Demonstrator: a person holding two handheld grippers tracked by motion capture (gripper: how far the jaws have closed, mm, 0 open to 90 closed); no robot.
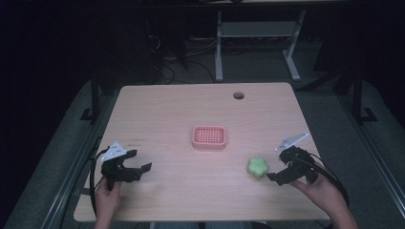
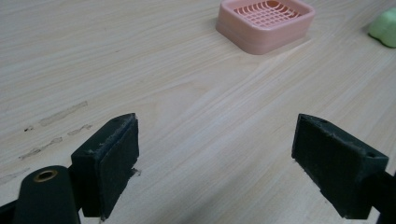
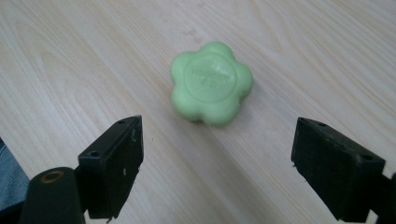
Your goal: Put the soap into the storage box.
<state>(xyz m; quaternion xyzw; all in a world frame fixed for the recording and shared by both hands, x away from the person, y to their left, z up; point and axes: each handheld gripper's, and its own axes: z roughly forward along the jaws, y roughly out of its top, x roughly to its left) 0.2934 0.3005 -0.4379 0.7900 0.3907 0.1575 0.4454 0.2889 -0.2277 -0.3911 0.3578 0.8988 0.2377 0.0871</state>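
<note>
Right gripper (image 3: 217, 163): I see its jaws spread wide, nothing between them, low over the wooden table (image 1: 172, 109).
Green flower-shaped soap (image 3: 211, 83): flat on the table just ahead of my right gripper's jaws, not touching them.
Left gripper (image 2: 217, 168): jaws wide apart over bare wood.
Pink soap dish (image 2: 265, 23): well ahead of my left gripper, to its right.

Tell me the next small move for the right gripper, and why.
Probably ease the right gripper forward until its open jaws straddle the green flower-shaped soap, then close. The soap lies on the table just ahead of the jaws, untouched.
</note>
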